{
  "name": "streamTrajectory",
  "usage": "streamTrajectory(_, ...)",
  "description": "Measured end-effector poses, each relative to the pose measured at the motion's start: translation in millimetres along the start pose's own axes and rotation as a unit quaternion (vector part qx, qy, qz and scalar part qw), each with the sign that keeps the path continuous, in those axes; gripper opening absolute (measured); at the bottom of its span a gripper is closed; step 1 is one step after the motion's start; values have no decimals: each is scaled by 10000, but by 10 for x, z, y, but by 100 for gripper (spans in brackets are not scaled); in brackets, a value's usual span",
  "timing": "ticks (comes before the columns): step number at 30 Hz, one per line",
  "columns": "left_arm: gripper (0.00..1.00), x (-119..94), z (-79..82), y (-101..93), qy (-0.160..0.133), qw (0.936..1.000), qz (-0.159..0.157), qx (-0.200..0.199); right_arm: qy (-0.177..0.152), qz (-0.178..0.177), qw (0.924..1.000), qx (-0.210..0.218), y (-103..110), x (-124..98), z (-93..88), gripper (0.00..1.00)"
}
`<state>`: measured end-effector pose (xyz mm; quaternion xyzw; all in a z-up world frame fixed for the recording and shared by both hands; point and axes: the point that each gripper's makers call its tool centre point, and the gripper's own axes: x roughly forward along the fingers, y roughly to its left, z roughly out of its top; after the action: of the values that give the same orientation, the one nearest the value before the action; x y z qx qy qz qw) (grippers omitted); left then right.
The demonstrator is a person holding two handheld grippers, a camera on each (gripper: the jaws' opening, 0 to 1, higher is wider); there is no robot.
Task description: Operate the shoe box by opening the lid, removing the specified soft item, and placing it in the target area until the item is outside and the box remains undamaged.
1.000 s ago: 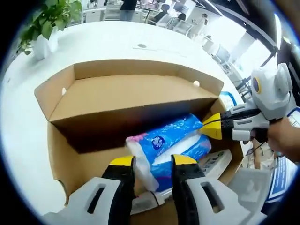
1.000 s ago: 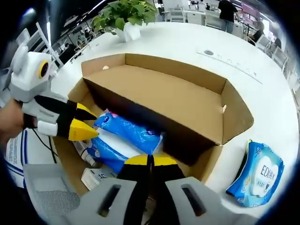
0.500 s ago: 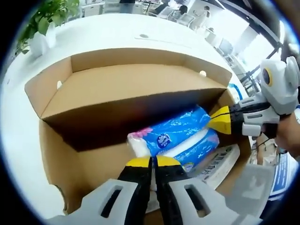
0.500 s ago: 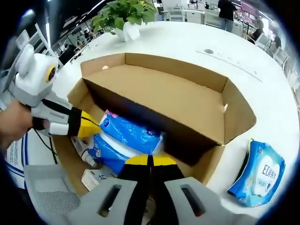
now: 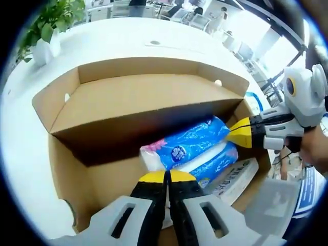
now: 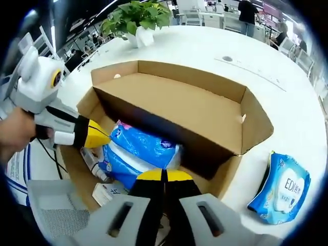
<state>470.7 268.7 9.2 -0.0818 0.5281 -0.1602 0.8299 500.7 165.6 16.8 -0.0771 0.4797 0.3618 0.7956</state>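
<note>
In the left gripper view, my left gripper (image 5: pixel 167 177) had its jaws pressed together on the near end of the blue tissue pack (image 5: pixel 190 148), which lay inside the open shoe box (image 5: pixel 66 169); the right gripper (image 5: pixel 241 134) pinched the pack's far end.

In the right gripper view, my right gripper (image 6: pixel 164 176) was clamped on the pack (image 6: pixel 141 151), while a blue wipes packet (image 6: pixel 281 188) lay on the white table (image 6: pixel 205 51).
</note>
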Motion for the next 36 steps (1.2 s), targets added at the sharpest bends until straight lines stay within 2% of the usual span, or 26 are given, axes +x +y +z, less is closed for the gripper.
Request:
streamTrajectory(22,0,-511,308,-233,-400,9989,-65,233,-569,-30,9984,47,107,-560,326,0)
streamTrajectory(33,0,-706,486,-515,-554,9972,-198,471,-842,-188,9962,142,9,-925,392,0)
streamTrajectory(36,0,-748,555,-647,-604,9962,-270,569,-908,-248,9954,190,-42,-1037,383,0)
